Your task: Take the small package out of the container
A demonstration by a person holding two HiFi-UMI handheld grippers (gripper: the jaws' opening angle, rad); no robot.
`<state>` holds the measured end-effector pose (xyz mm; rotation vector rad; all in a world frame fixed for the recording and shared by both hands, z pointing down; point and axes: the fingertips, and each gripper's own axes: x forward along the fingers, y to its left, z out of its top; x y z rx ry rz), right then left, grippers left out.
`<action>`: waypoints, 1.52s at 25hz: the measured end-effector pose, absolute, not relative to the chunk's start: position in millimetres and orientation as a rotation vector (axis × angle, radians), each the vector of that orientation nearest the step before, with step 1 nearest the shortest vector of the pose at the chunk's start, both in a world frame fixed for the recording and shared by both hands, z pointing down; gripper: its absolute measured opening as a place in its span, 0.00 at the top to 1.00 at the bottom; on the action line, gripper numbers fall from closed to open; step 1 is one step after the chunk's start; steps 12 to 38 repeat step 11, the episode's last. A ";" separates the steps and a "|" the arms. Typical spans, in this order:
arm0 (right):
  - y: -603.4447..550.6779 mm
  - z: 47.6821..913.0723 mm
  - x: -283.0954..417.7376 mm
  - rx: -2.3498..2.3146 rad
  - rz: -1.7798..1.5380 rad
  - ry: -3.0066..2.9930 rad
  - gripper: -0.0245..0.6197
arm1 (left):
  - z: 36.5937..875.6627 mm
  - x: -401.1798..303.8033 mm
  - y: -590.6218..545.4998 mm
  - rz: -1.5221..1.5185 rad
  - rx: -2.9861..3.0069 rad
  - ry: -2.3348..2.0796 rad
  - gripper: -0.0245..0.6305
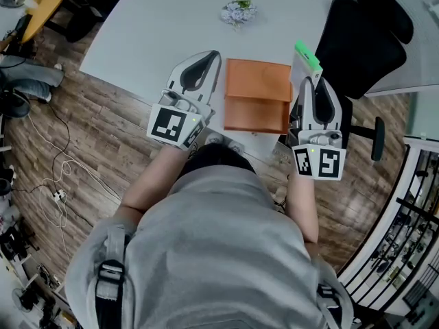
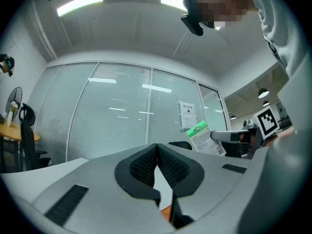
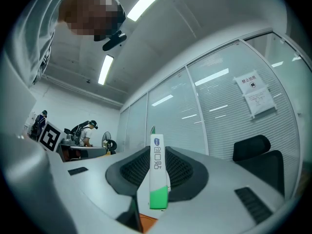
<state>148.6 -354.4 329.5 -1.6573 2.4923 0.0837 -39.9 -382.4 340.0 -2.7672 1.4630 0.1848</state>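
The small package (image 1: 304,61), white with a green top, stands edge-on between the pads of my right gripper (image 1: 308,82), which is shut on it just right of the orange container (image 1: 257,94). It is lifted clear of the container. In the right gripper view the package (image 3: 157,178) runs upright through the middle of the jaws. My left gripper (image 1: 208,62) hovers at the container's left side, its jaws shut with nothing between them (image 2: 157,152). From the left gripper view the package (image 2: 204,138) shows off to the right.
The container sits near the front edge of a white table (image 1: 151,26). A small flower ornament (image 1: 239,11) stands further back. A black office chair (image 1: 363,33) is at the table's right side. Glass walls surround the room.
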 end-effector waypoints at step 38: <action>-346.8 327.2 160.9 -1.668 0.085 2.479 0.78 | 339.6 -28.8 -375.9 0.187 -2.769 1.461 0.93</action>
